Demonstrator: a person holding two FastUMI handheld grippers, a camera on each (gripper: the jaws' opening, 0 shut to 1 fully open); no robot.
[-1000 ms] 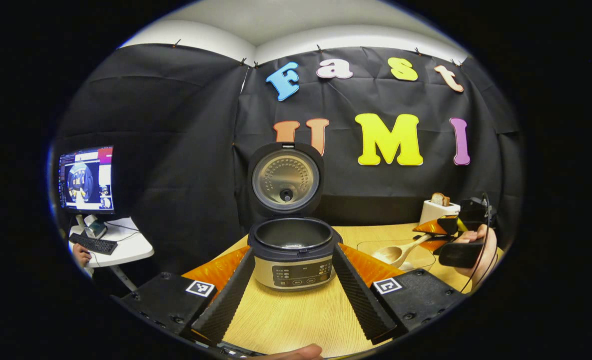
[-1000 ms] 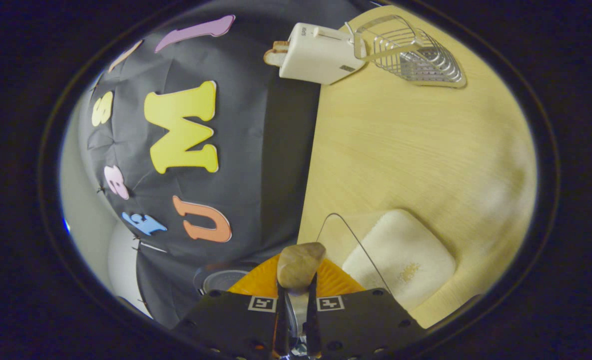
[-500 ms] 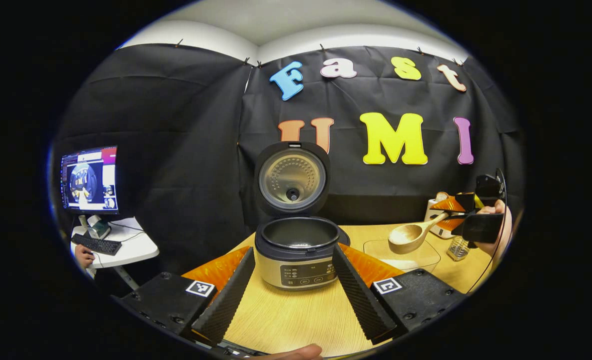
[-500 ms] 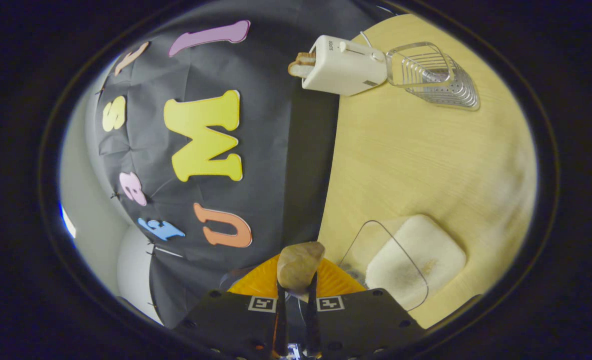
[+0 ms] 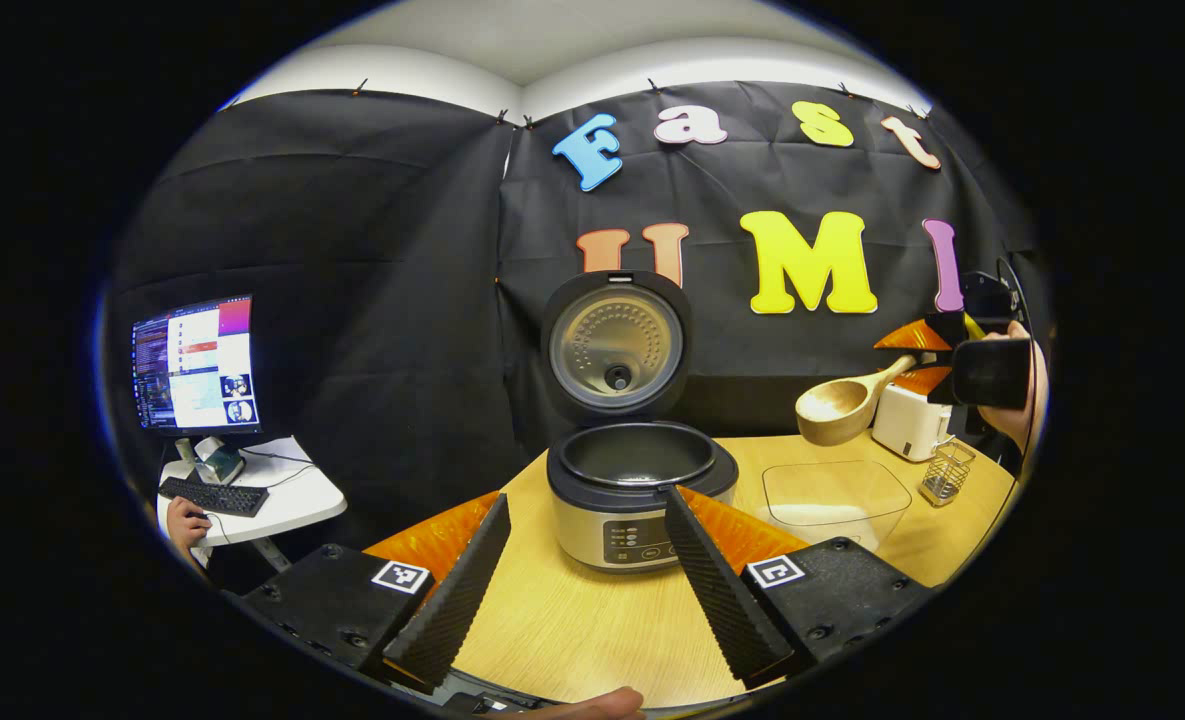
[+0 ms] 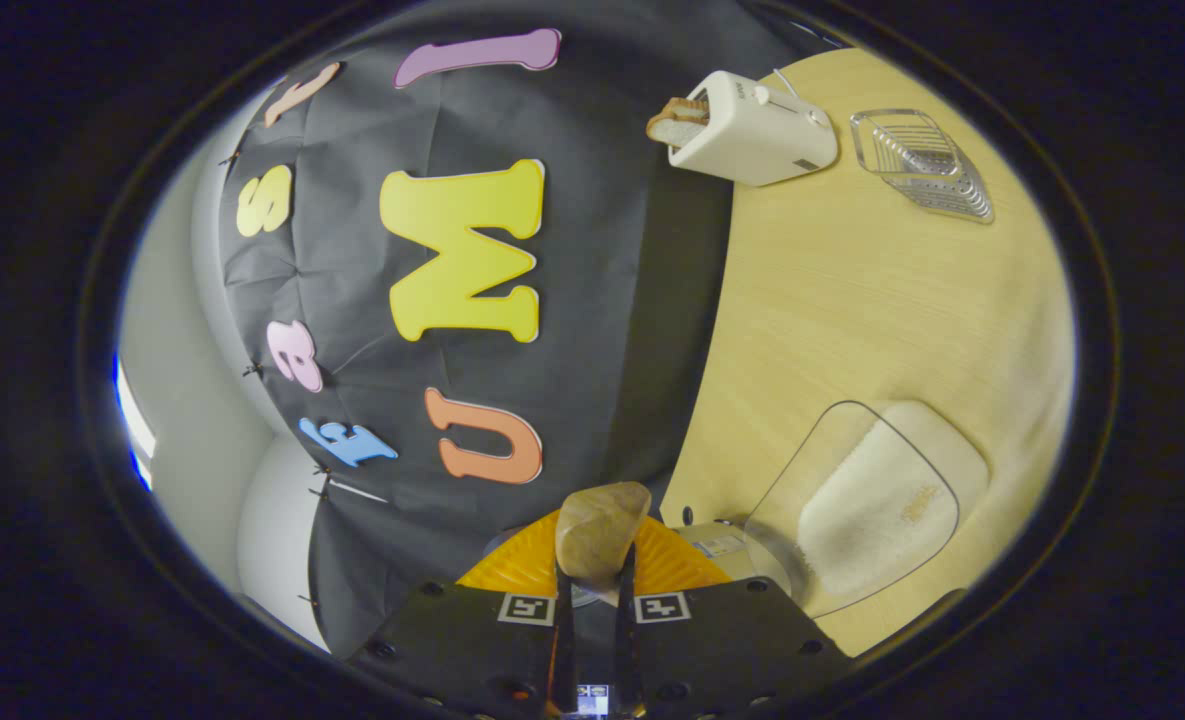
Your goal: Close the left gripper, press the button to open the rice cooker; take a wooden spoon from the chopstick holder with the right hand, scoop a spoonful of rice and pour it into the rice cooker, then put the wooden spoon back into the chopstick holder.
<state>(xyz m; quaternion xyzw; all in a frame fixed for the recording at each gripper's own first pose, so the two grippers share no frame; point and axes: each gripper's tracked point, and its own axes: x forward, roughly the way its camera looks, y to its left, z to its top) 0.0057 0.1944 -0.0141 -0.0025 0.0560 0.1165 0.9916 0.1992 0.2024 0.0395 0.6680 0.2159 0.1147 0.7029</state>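
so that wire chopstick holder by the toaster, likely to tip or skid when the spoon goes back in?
Probably somewhat. The chopstick holder is open wire mesh, so likely light, and it stands upright on smooth wood table; a sideways nudge could skid it. The wooden spoon, held in the right gripper, has a heavy-looking bowl, which might lever the holder over if dropped in off-centre.

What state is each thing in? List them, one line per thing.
rice cooker: lid up, inner pot looks empty.
wooden spoon: held in the air, above the table, bowl toward the cooker.
right gripper: shut on the spoon's handle.
left gripper: open, holding nothing.
clear rice container: lidless, rice inside.
chopstick holder: upright, looks empty.
toaster: bread in its slot.
monitor: switched on.
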